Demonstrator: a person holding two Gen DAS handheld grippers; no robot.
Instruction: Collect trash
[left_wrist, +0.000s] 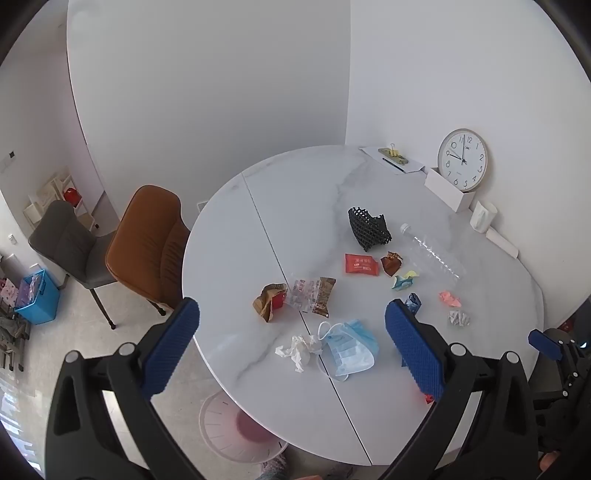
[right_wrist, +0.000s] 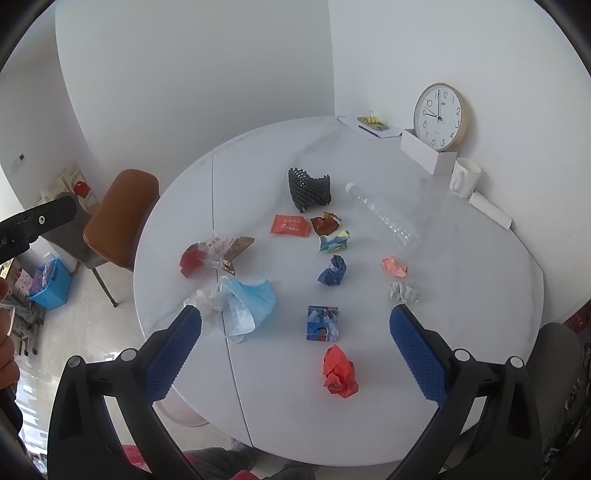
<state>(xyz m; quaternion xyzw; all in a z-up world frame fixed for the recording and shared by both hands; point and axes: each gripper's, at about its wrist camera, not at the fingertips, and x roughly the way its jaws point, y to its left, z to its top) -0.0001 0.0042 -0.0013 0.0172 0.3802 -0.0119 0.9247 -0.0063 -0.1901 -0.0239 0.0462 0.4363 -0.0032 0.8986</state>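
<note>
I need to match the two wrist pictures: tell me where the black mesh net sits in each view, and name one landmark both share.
Left wrist view: the black mesh net lies right of centre, beyond the red packet.
Right wrist view: the black mesh net lies near the centre, slightly above the middle, left of the clear bottle.
Shared landmark: the wall clock at the table's far right.

Both wrist cams sit above the near edge of the round white marble table (left_wrist: 369, 406), tilted steeply down and facing the wall corner at 12 o'clock. Left cam is offset toward 9, right cam toward 3. Both frame the whole tabletop, at mid-range. Shared: round white wall clock (left_wrist: 462, 159) (right_wrist: 440, 116) at 2 o'clock, crumpled blue face mask (left_wrist: 351, 347) (right_wrist: 251, 304).
</note>
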